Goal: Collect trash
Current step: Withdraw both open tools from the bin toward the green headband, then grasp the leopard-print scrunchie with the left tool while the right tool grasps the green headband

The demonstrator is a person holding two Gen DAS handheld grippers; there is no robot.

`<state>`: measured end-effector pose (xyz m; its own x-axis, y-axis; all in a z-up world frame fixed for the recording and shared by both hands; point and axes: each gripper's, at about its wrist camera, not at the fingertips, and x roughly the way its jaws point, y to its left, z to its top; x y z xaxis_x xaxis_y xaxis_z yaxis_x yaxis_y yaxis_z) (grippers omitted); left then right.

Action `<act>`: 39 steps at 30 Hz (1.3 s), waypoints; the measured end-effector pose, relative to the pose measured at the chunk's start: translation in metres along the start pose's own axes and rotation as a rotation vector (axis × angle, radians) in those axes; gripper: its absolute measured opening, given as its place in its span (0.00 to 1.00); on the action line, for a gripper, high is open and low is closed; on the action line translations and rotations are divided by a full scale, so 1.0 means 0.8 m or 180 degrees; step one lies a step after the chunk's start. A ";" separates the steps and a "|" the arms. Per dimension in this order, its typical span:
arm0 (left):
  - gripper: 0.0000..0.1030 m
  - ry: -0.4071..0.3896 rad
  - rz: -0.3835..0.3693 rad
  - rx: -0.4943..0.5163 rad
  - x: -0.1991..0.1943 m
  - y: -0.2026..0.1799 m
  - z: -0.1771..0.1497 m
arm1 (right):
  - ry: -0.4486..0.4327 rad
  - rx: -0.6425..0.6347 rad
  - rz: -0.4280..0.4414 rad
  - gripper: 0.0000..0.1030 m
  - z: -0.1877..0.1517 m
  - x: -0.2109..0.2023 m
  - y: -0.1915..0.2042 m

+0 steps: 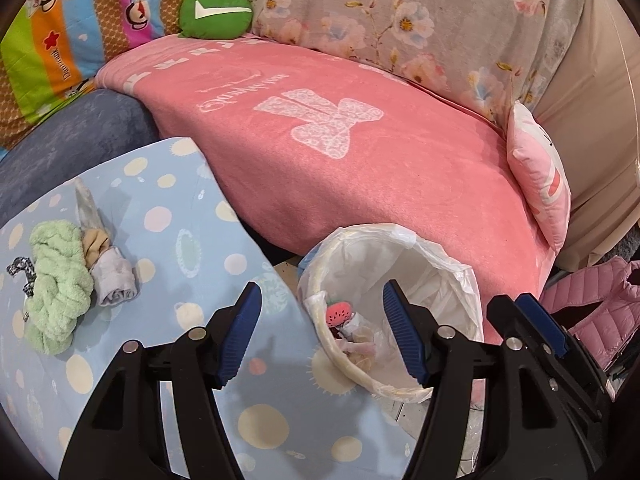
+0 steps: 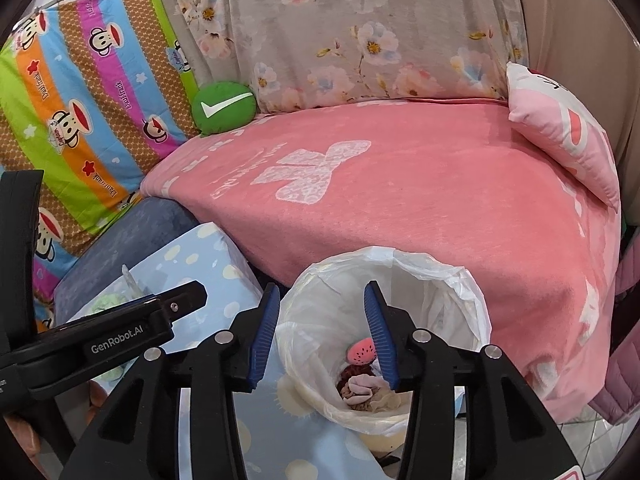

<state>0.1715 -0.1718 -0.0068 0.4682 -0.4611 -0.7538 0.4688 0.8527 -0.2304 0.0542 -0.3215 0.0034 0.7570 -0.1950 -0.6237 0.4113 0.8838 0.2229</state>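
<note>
Right tool (image 2: pixel 322 334) open, empty | over bin (image 2: pixel 476 320) rim | left tool (image 1: pixel 322 334) open beside

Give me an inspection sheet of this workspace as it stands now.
Surface: blue dotted cloth covers the work surface beside the bed.
Job's things: lined trash bin stands between surface and bed; it holds a pink strawberry item and crumpled scraps. A clear wrapper lies on the cloth.
Clutter: green braided cloth, beige and grey rolled fabrics, a patterned black-and-white piece.
Grippers: left tool open, empty, at the bin's near rim; right tool open, empty, over the bin.
Cables: nothing seen.
Surroundings: pink blanket, green cushion, floral fabric, pink jacket.
</note>
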 end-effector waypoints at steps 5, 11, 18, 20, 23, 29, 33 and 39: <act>0.63 -0.0034 0.0041 -0.0089 -0.014 0.024 -0.006 | 0.0028 -0.0046 0.0037 0.50 -0.006 -0.002 0.019; 0.65 -0.0091 0.0130 -0.0246 -0.033 0.062 -0.013 | 0.0061 -0.0157 0.0111 0.55 -0.015 -0.004 0.052; 0.66 -0.0115 0.0239 -0.0456 -0.052 0.115 -0.027 | 0.0120 -0.0281 0.0210 0.61 -0.026 -0.003 0.094; 0.66 -0.0120 0.0270 -0.0515 -0.057 0.130 -0.031 | 0.0142 -0.0321 0.0236 0.63 -0.030 -0.002 0.107; 0.66 -0.0138 0.0322 -0.0621 -0.065 0.157 -0.039 | 0.0182 -0.0380 0.0293 0.65 -0.035 0.001 0.126; 0.66 -0.0162 0.0418 -0.0851 -0.079 0.206 -0.050 | 0.0286 -0.0518 0.0406 0.66 -0.050 0.009 0.169; 0.67 -0.0175 0.0488 -0.0990 -0.088 0.240 -0.059 | 0.0360 -0.0631 0.0475 0.66 -0.062 0.016 0.200; 0.71 -0.0165 0.0576 -0.1241 -0.096 0.295 -0.073 | 0.0477 -0.0786 0.0576 0.67 -0.081 0.029 0.246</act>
<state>0.2025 0.0791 -0.0394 0.5587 -0.2988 -0.7737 0.0623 0.9453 -0.3201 0.1199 -0.1247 -0.0155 0.7160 0.0228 -0.6978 0.1279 0.9783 0.1633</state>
